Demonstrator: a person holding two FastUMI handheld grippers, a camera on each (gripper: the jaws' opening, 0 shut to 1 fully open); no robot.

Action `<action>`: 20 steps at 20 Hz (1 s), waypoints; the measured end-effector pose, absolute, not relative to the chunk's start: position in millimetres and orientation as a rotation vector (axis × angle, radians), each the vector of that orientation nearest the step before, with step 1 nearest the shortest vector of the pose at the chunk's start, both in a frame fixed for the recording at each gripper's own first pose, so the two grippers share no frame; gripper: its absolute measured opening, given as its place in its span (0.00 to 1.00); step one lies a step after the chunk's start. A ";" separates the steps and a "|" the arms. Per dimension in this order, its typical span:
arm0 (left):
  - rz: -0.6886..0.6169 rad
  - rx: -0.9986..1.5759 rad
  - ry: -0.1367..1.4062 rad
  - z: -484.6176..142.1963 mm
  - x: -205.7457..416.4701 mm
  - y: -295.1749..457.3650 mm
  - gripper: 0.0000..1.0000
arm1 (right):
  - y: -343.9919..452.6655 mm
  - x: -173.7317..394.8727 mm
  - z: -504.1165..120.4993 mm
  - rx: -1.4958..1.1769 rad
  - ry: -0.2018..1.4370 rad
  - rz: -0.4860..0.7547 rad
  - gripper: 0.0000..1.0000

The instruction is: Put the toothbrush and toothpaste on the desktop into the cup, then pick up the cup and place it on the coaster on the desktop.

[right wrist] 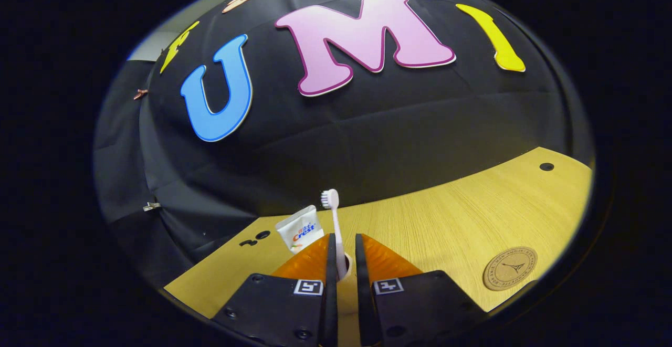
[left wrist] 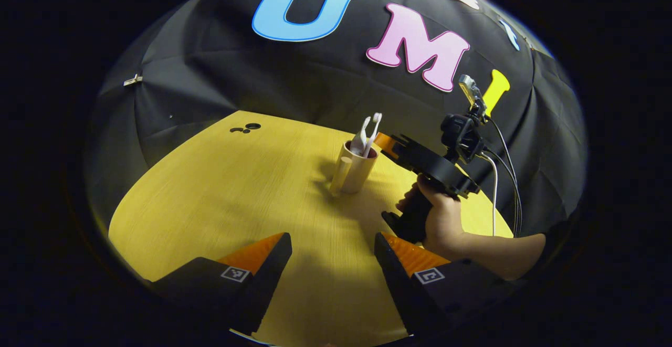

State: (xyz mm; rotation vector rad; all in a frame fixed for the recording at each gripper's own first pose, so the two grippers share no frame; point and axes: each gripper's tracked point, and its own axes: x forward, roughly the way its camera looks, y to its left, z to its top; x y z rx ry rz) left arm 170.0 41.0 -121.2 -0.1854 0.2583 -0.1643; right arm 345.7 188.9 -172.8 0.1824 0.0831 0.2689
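cup (left wrist: 355,169) mid counter (left wrist: 220,200), toothbrush (right wrist: 334,221) and toothpaste (right wrist: 299,231) inside | right claw (right wrist: 344,255) pinching cup rim | left claw (left wrist: 332,255) released, near side | coaster (right wrist: 510,268) right

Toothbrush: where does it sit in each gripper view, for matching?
Left gripper view: the toothbrush stands head-up in the cup, centre of the picture, on the table.
Right gripper view: the toothbrush rises between the right gripper fingers, bottom centre.
Shared landmark: the toothpaste beside it.
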 end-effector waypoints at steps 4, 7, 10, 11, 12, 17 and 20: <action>-0.172 -0.148 0.255 -108.5 181.7 43.2 0.98 | 142.2 337.2 -162.0 0.198 0.104 0.213 0.47; -0.196 -0.112 0.267 -100.1 194.3 44.2 0.97 | 85.2 326.0 -152.9 0.179 0.107 0.149 0.91; -0.212 -0.048 0.300 -100.5 204.9 37.4 0.98 | 21.5 316.0 -136.5 0.126 0.082 0.058 0.98; -0.220 -0.031 0.310 -101.0 208.6 34.3 0.97 | 1.9 312.0 -132.4 0.123 0.078 0.028 0.98; -0.231 -0.019 0.323 -105.8 211.2 27.7 0.98 | -15.7 308.5 -129.3 0.130 0.077 0.003 0.98; -0.255 0.018 0.381 -109.6 244.3 21.6 0.98 | -97.8 289.2 -115.9 0.151 0.064 -0.126 0.98; -0.255 0.018 0.438 -115.4 266.3 26.0 0.98 | -138.3 277.7 -111.7 0.151 0.062 -0.186 0.98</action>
